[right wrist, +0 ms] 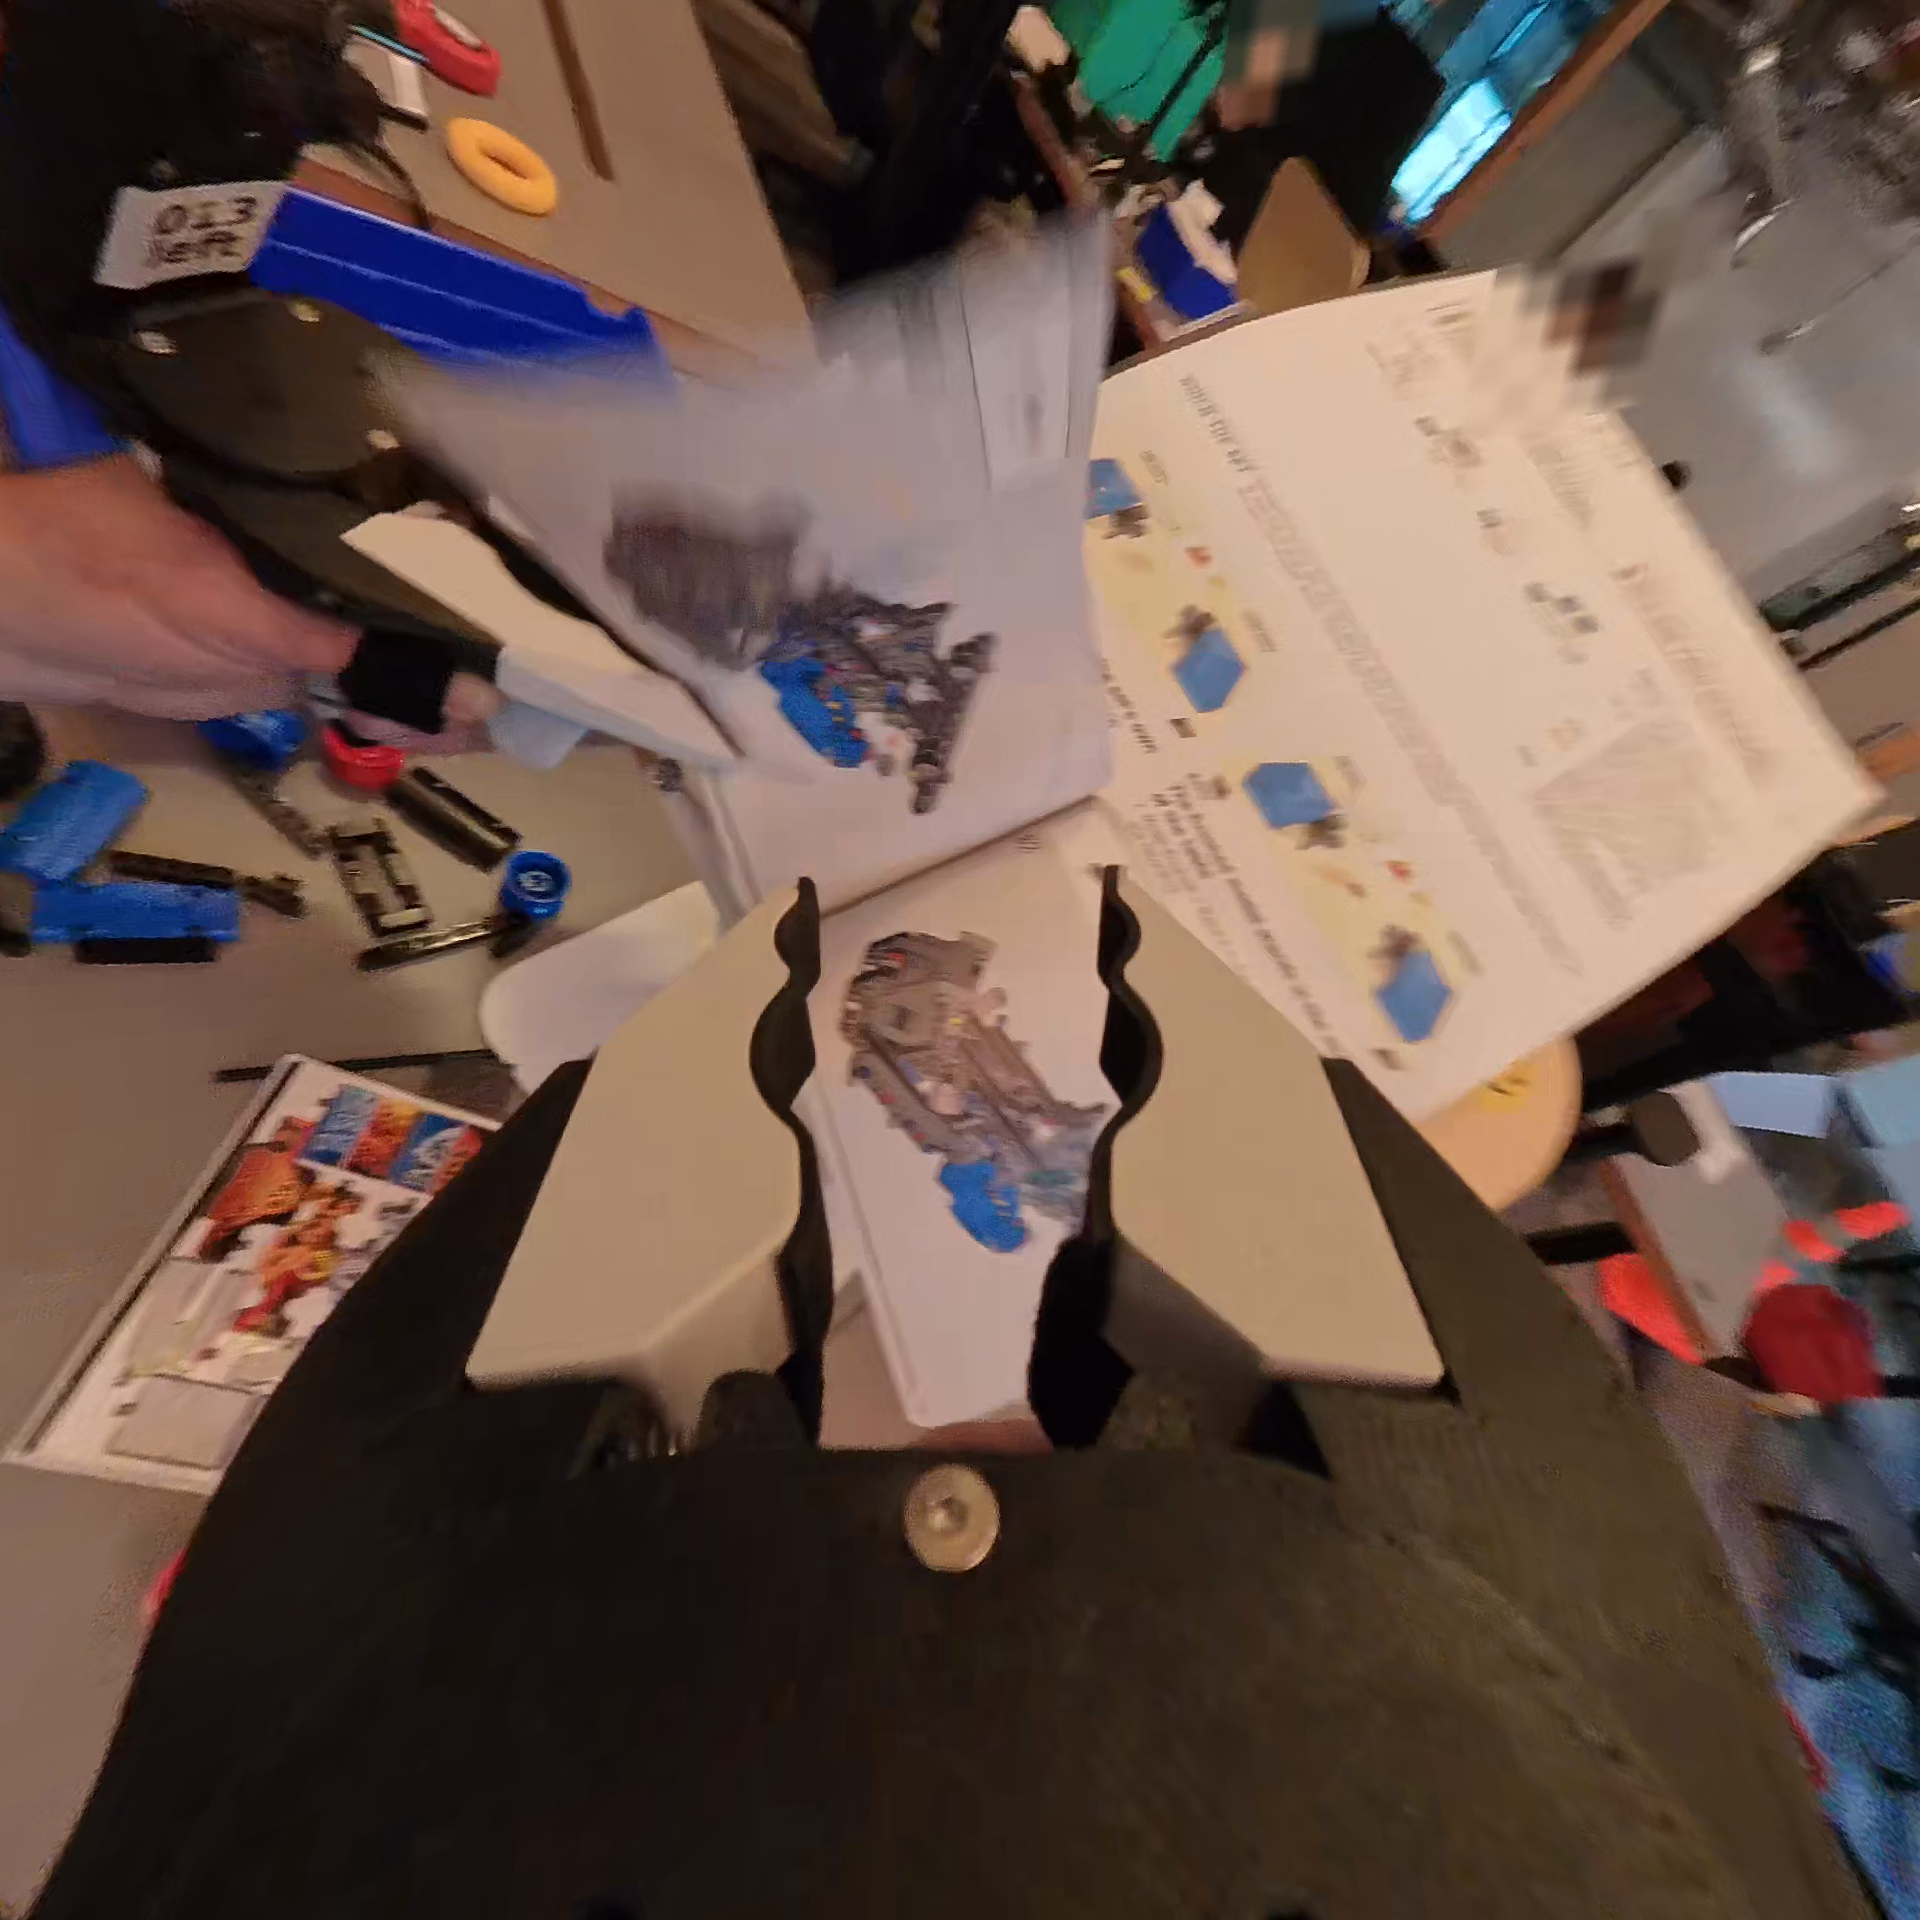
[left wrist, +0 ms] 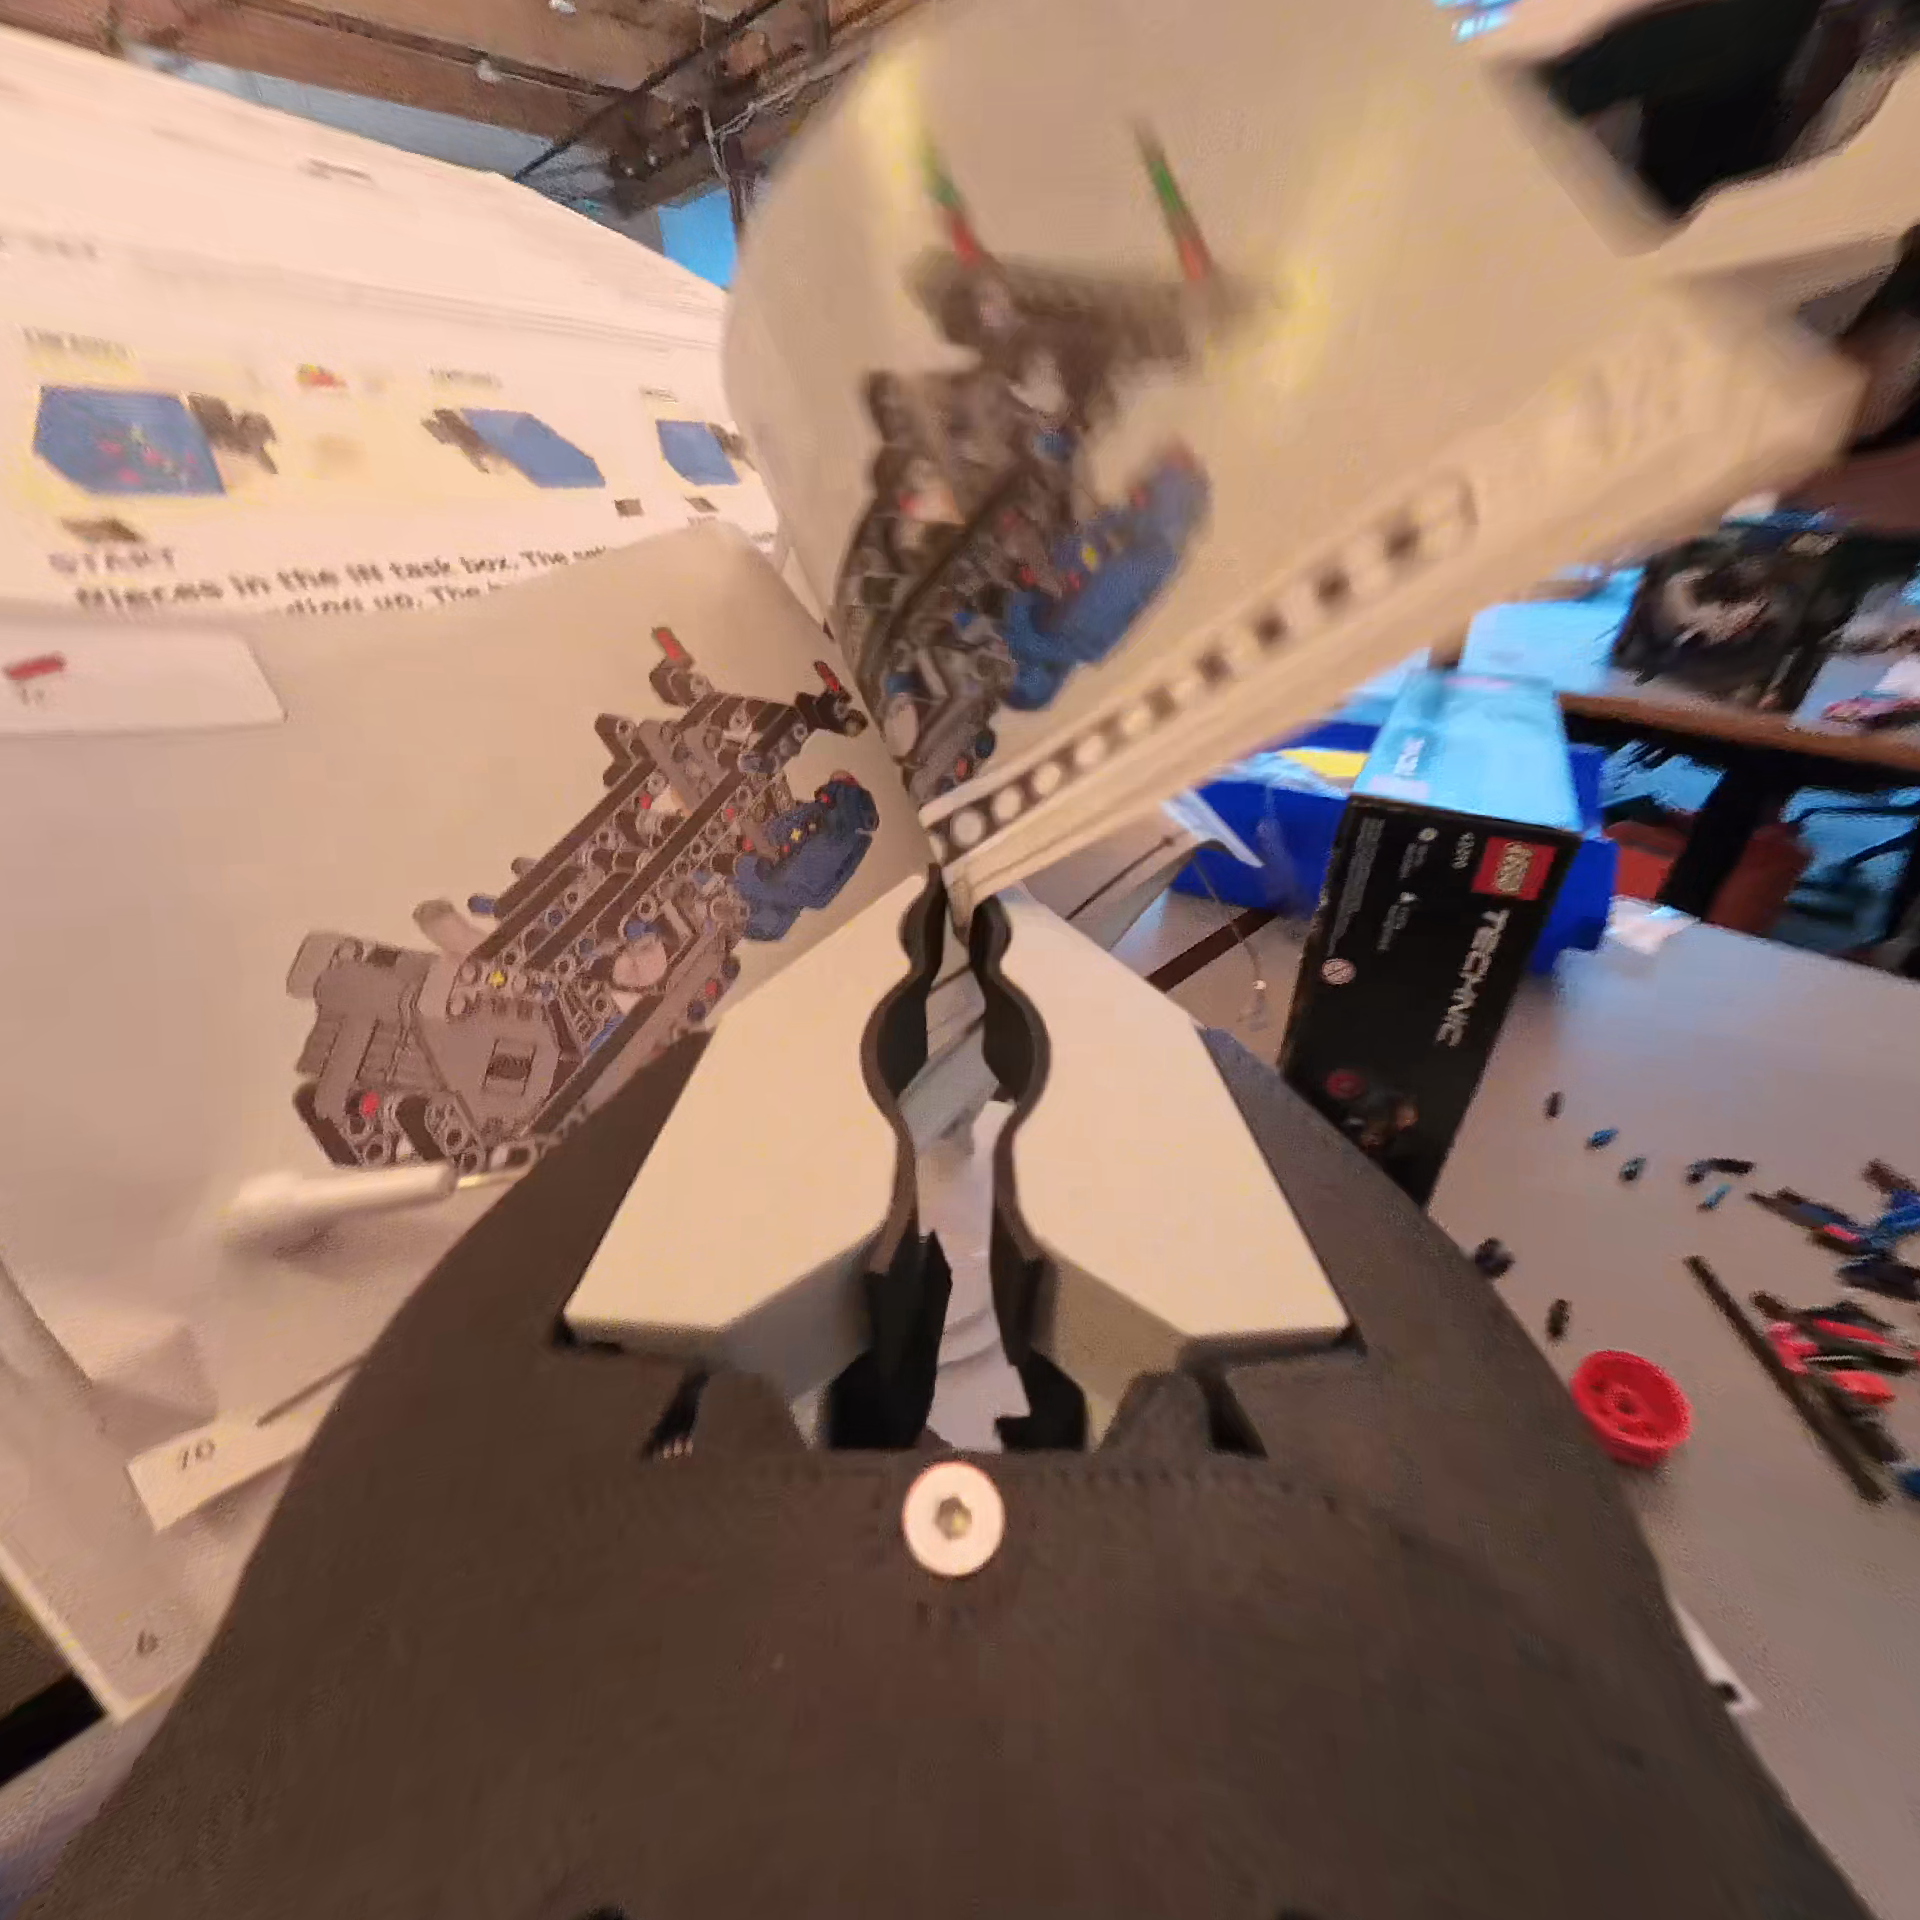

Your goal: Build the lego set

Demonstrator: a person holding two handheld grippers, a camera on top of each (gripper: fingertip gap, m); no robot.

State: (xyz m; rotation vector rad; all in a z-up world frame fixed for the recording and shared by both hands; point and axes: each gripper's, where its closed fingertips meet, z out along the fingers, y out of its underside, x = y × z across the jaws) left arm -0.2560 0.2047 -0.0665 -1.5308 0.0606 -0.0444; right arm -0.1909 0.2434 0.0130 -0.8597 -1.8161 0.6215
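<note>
The instruction booklet (left wrist: 499, 831) lies open on the table, showing a grey, black and blue model. My left gripper (left wrist: 961, 904) is shut on the edge of a raised bundle of pages (left wrist: 1039, 468), which is blurred. It also shows in the right wrist view (right wrist: 707, 732), held by a hand and gripping those pages (right wrist: 831, 582). My right gripper (right wrist: 956, 894) is open and empty above the booklet's flat page (right wrist: 966, 1091). Loose bricks (right wrist: 374, 873), a blue wheel (right wrist: 535, 883) and a red wheel (left wrist: 1629, 1408) lie on the grey table.
A black set box (left wrist: 1423, 966) stands right of the booklet. A printed sheet (right wrist: 1455, 675) lies beyond the booklet. A colourful leaflet (right wrist: 260, 1226) lies at the near left. A blue bin (right wrist: 447, 291) and a yellow ring (right wrist: 502, 166) sit farther back. About 12 cm separates my left fingertips from my right. The red wheel (left wrist: 1629, 1408) is about 30 cm from both grippers' fingertips.
</note>
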